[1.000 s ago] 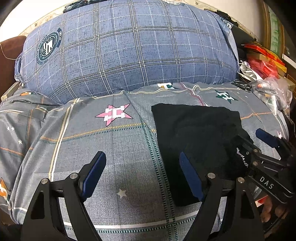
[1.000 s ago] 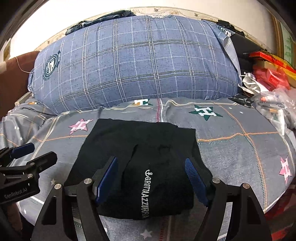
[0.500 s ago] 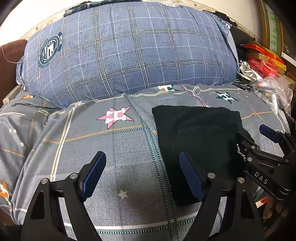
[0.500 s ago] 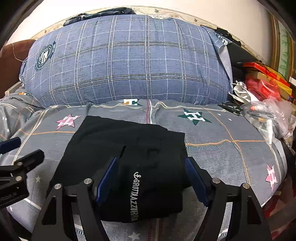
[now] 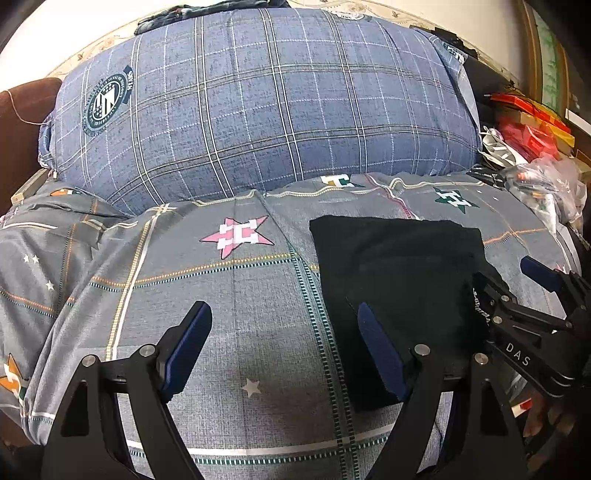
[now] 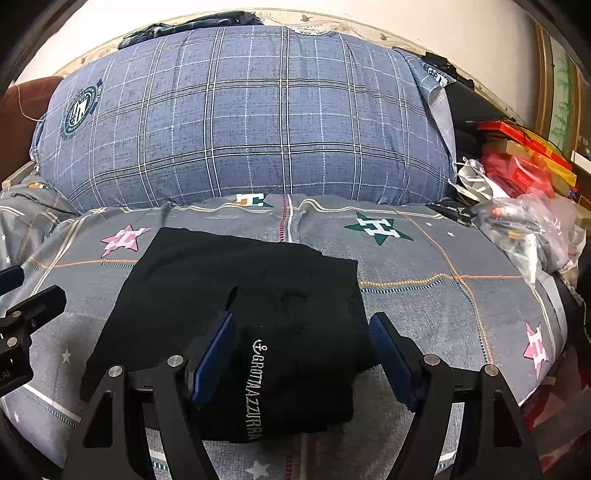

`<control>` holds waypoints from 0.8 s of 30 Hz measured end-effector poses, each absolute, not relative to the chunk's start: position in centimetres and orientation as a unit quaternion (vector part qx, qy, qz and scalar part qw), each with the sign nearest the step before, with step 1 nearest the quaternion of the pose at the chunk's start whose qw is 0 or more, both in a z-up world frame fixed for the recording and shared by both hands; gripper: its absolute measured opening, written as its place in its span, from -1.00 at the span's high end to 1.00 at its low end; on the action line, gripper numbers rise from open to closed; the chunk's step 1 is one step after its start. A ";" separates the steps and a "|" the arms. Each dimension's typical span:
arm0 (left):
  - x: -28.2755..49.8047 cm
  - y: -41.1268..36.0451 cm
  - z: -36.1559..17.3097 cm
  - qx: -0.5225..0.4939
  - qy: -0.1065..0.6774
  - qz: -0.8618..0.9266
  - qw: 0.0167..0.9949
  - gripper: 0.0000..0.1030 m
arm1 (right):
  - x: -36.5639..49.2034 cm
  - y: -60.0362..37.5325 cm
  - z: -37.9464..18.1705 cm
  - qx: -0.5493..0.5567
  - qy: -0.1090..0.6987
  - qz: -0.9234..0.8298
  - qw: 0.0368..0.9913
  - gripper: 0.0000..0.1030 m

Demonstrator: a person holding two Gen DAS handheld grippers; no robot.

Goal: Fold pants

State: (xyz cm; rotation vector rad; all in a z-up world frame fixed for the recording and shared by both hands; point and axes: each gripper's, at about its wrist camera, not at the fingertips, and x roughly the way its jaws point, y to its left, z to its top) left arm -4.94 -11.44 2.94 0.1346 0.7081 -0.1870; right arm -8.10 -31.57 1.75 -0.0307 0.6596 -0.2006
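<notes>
Black folded pants (image 6: 251, 295) lay mid-frame on your grey star-print bedspread (image 6: 443, 258); your left gripper (image 5: 280, 347) and right gripper (image 6: 301, 354) both gaped, empty.

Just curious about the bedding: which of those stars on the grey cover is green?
The green star beyond the black pants, toward the right. The other big stars are pink.

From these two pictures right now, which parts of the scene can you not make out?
- Near edge of the black pants: right wrist view, covered by the right gripper.
- Pants' right side: left wrist view, covered by the right gripper's body.
- Layers inside the fold: hidden by the top layer in both views.
- Items in the plastic bags: too small and blurred.
- Dark cloth behind the plaid pillow: mostly hidden by the pillow.
</notes>
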 end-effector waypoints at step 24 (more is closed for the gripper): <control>-4.6 -11.0 2.6 0.053 0.365 -0.081 0.926 -0.60 | -7.9 -31.1 1.7 -0.015 0.325 -0.098 0.940 -0.48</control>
